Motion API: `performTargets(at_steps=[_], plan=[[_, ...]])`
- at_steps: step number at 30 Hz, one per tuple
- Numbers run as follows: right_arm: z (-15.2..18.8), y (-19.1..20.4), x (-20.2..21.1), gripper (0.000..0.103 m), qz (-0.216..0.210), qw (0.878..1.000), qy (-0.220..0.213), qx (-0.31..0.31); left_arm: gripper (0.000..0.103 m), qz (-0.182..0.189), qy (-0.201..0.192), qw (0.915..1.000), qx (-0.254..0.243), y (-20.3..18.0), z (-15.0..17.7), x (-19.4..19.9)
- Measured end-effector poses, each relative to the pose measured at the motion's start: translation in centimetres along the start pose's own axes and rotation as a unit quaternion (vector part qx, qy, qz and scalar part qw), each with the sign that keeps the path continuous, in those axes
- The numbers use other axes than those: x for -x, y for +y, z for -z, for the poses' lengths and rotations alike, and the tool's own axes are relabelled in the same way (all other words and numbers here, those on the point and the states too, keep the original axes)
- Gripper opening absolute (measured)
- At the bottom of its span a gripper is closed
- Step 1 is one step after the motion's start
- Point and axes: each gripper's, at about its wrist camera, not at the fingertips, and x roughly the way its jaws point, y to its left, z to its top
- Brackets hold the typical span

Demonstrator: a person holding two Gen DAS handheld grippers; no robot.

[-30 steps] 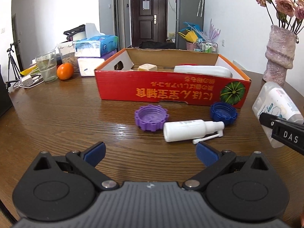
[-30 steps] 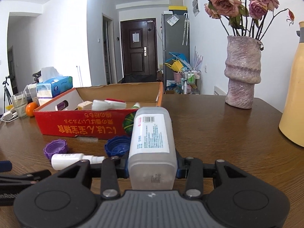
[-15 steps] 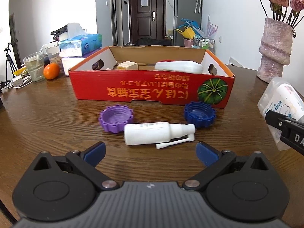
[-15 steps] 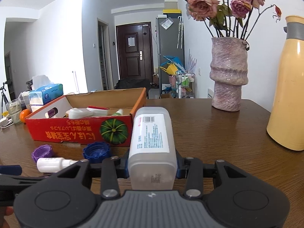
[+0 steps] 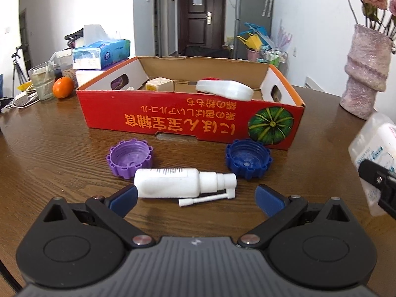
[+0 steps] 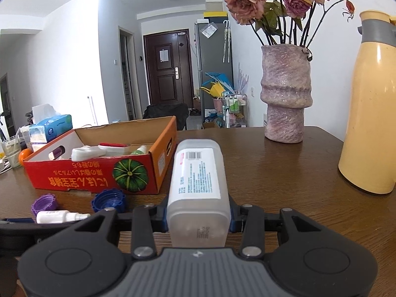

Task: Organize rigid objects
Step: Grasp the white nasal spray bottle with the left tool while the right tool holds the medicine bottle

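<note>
My left gripper (image 5: 195, 199) is open, its blue pads on either side of a white spray bottle (image 5: 184, 183) that lies on the wooden table. A purple cap (image 5: 130, 157) and a blue cap (image 5: 248, 158) sit just beyond it, in front of a red cardboard box (image 5: 190, 121) that holds a white bottle (image 5: 224, 90) and a cream cube. My right gripper (image 6: 198, 219) is shut on a translucent white container (image 6: 198, 183) with a printed label, held above the table right of the box. That container (image 5: 375, 153) also shows at the right edge of the left wrist view.
A pink vase (image 6: 284, 99) with dried roses and a yellow thermos (image 6: 371, 113) stand at the right. Tissue packs (image 5: 101, 52), a glass (image 5: 42, 83) and an orange (image 5: 63, 87) sit left of the box. A door and a fridge lie beyond.
Both grippers have slid to the right along the table. The spray bottle now lies between my left gripper's pads. The right gripper's hold on the container is unchanged.
</note>
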Motion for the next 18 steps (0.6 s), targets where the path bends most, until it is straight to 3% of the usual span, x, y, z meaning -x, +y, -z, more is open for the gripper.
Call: performTargets(at_steps=[18], plan=[[0.4,0.2,-0.7,0.040,0.009,1.000,0.008,0.004,0.103,-0.033,0.005,0.9994,0.007,-0.5,-1.0,-1.6]])
